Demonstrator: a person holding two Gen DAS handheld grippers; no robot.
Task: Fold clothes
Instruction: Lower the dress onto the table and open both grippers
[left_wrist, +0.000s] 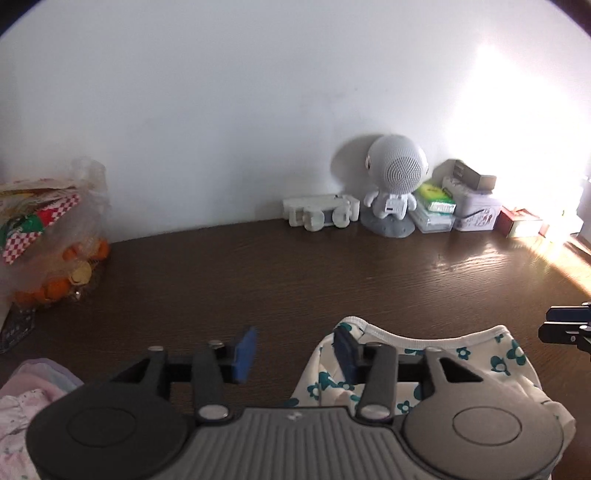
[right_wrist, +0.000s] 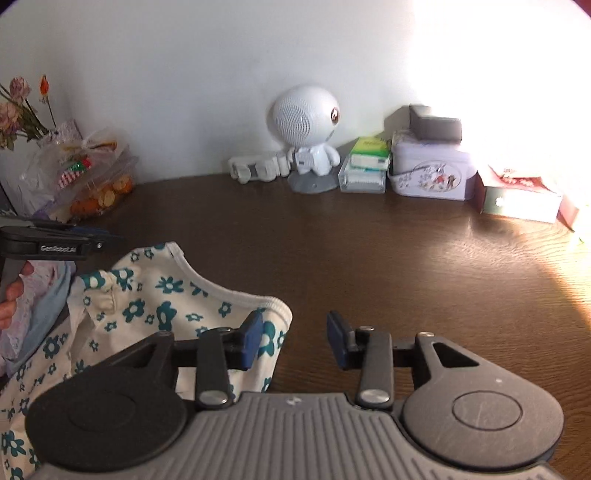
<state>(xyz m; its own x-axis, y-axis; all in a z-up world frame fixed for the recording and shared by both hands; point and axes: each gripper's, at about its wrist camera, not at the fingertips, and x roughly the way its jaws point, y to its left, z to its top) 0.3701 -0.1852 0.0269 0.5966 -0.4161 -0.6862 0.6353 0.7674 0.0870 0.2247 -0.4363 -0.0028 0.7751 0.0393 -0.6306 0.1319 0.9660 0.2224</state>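
Observation:
A cream garment with teal flowers (left_wrist: 454, 358) lies on the dark wooden table (left_wrist: 295, 266). My left gripper (left_wrist: 295, 350) is open and empty, its right pad (left_wrist: 345, 350) over the garment's left edge. In the right wrist view the garment (right_wrist: 166, 295) lies at the lower left. My right gripper (right_wrist: 295, 341) is open and empty, its left pad (right_wrist: 253, 339) over the garment's right corner. The left gripper (right_wrist: 48, 240) shows at the left of the right wrist view; the right gripper (left_wrist: 569, 325) shows at the right edge of the left wrist view.
A pink and pale blue garment pile (left_wrist: 26, 398) lies at the left. Along the wall stand a plastic bag of oranges (left_wrist: 55, 236), a white power strip (left_wrist: 321, 212), a white robot figure (left_wrist: 395, 184), tins and boxes (right_wrist: 432, 166), and flowers (right_wrist: 22, 107).

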